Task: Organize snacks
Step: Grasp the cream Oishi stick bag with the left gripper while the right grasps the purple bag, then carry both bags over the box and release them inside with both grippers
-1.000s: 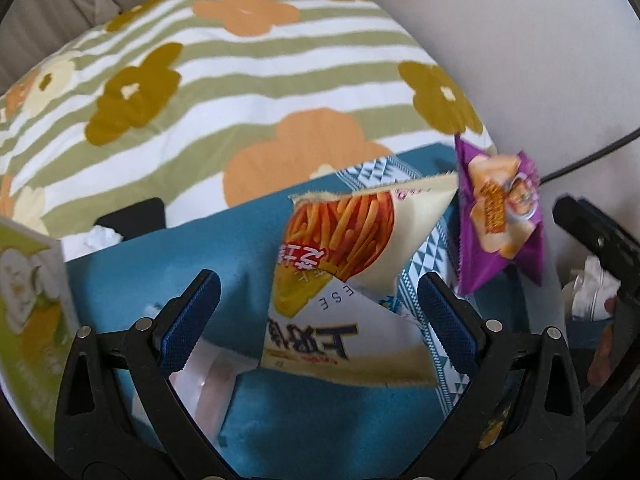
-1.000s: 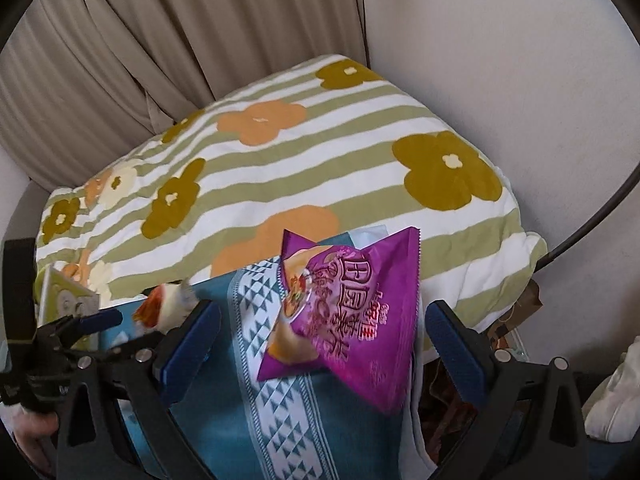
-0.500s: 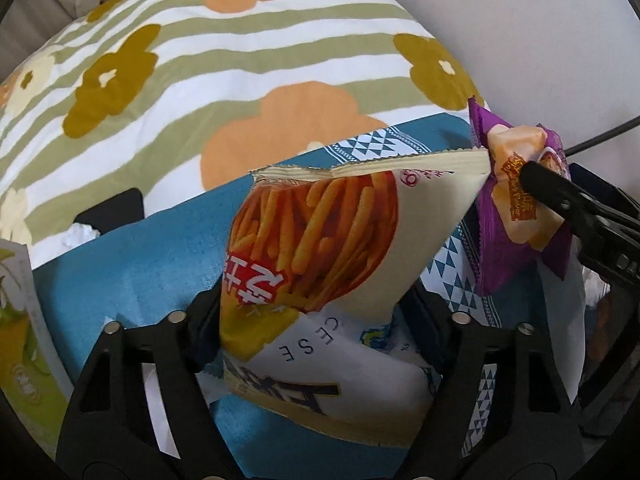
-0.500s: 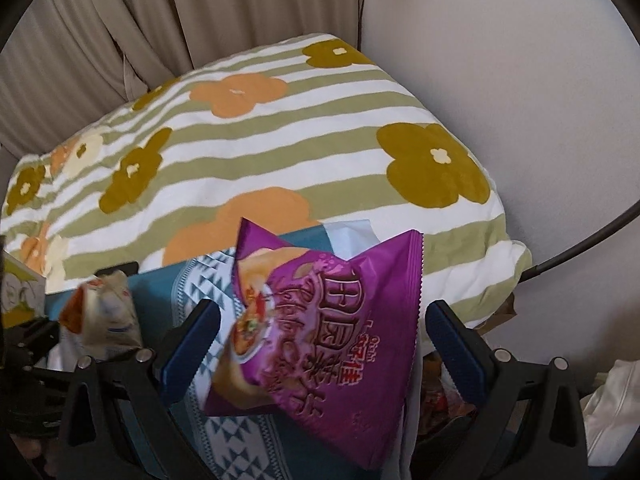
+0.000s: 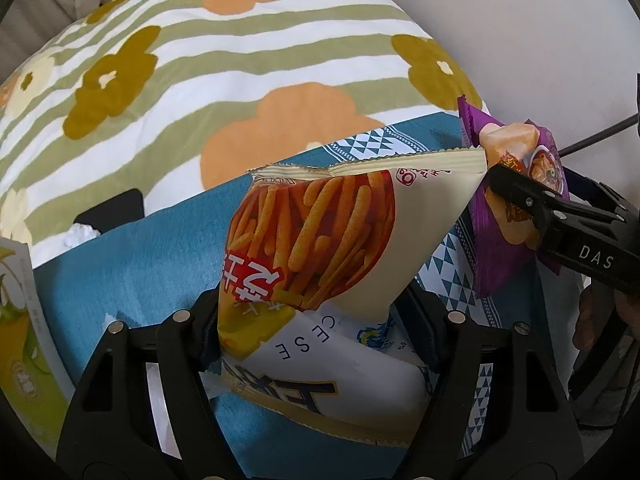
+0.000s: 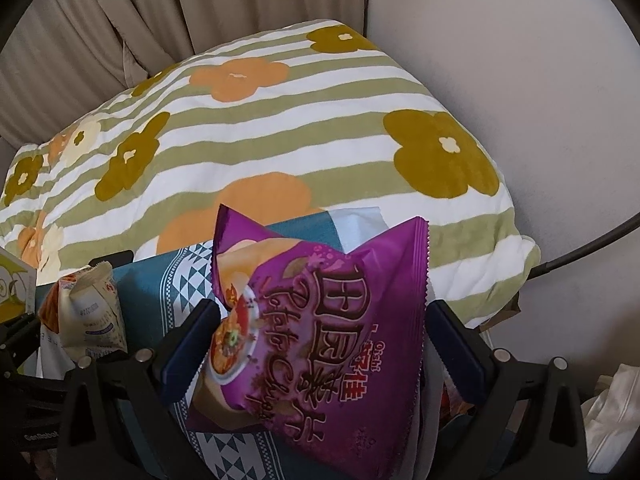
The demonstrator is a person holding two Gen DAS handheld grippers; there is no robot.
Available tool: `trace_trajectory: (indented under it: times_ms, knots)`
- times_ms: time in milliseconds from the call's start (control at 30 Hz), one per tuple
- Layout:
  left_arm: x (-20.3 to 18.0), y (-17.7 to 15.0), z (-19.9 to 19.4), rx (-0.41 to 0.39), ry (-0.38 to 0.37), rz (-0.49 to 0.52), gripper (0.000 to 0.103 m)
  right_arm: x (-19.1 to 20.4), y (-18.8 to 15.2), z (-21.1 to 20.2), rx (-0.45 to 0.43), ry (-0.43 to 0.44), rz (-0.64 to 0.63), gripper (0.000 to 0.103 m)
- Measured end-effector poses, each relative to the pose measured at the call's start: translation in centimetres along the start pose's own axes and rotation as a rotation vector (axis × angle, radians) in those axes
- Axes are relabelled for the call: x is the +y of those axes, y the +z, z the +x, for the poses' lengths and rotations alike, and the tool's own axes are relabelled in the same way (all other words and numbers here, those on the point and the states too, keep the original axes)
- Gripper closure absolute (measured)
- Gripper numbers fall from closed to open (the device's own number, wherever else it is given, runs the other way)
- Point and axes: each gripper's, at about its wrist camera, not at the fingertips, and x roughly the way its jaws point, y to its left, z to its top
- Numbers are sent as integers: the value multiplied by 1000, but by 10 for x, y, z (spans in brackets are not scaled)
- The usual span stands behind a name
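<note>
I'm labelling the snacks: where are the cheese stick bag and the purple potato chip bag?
cheese stick bag (image 5: pixel 320 236), left wrist view, on the pictured sticks.
purple potato chip bag (image 6: pixel 344 320), right wrist view, on the printed front.

Black hand-held gripper (image 6: pixel 320 344), blue pads (image 6: pixel 456 344)

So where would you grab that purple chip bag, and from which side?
Across its puffy middle, from above. The purple chip bag stands tilted on the blue cloth, sealed edges out to either side, and the right gripper already straddles it; one finger touches the left edge while the other stands clear. Squeeze gently, since chips crush.
</note>
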Motion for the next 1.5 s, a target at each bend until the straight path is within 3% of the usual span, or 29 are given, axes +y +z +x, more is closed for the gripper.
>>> trace_trajectory:
  times_ms: [100,167,367,800,1000,1133,1400,1500]
  knots:
    - [0,-2,-2,0,1,-9,32,3,-2,0,5,13,-10,11]
    - [0,-4,-3,-1,3,-14,32,4,-3,-1,6,32,-14,25]
    - [3,-9,-9,-15,4,-50,34,12,-8,-9,-6,50,-47,39]
    - [-11,-26,-68,-127,5,-64,39,13,-19,-72,-96,98,-53,41]
    - [-17,-45,-130,-243,32,-116,39,14,-26,-123,-158,134,-84,41]
    - [-16,-64,-179,-322,55,-172,39,22,-28,-165,-223,202,-133,41]
    - [8,-113,-266,-427,224,-219,39,66,-39,-217,-308,360,-234,41]
    - [34,-134,-282,-440,242,-266,39,89,-47,-222,-300,394,-280,41]
